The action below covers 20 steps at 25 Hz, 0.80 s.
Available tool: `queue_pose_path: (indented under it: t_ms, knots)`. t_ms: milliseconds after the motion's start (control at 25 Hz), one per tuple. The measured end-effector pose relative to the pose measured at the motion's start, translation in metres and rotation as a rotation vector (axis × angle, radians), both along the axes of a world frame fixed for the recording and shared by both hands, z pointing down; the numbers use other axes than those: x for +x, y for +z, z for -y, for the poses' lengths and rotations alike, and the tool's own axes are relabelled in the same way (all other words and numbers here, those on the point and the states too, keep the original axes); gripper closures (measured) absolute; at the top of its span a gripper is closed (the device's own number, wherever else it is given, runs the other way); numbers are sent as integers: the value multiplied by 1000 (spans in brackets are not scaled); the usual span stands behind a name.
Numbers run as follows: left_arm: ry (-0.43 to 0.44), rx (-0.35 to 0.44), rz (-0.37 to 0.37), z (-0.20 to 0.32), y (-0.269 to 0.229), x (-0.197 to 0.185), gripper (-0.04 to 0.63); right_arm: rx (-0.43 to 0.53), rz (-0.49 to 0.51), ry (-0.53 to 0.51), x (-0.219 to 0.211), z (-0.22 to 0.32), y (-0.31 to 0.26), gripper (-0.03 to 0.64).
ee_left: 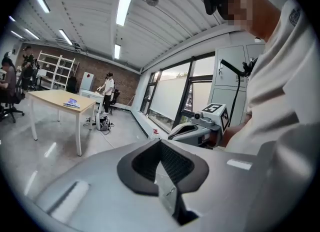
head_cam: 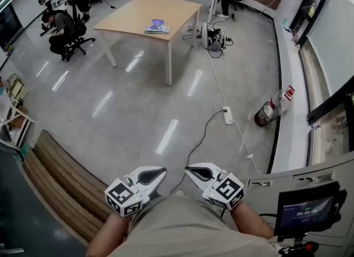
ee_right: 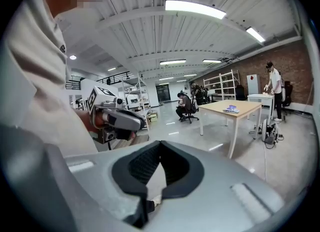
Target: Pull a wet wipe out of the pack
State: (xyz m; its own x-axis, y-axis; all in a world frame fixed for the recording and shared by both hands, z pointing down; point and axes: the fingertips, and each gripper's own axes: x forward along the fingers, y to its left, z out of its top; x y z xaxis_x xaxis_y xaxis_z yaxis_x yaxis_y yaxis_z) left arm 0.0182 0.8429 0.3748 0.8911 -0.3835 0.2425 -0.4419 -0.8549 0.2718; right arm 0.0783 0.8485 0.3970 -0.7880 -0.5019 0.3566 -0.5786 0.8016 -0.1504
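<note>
Left tongs (head_cam: 163,170), right tongs (head_cam: 188,168) closed, bluish wipe pack (head_cam: 157,27) on table (head_cam: 135,12)

I read bright, even light from ceiling strips (ee_right: 195,7); glare streaks the floor (head_cam: 166,137); fisheye bends every edge.

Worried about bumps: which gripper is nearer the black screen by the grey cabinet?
Right. The right gripper is held just to the left of the screen; the left gripper is beside it, farther left.
</note>
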Motion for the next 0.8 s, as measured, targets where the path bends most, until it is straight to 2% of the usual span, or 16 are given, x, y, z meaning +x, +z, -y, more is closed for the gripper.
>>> queue_pose_path:
  t_ms: [400,680,800]
  knots:
    - [-28,-13,12,28,15,3,594,-26,21,-21,0,26,12,615]
    - [-48,-62,20,17,11,-17,594,-60,19,-20,-15,25,10,615]
    - [-30,-84,20,44,26,-26,594,-68,28,9,-23,54,15,615]
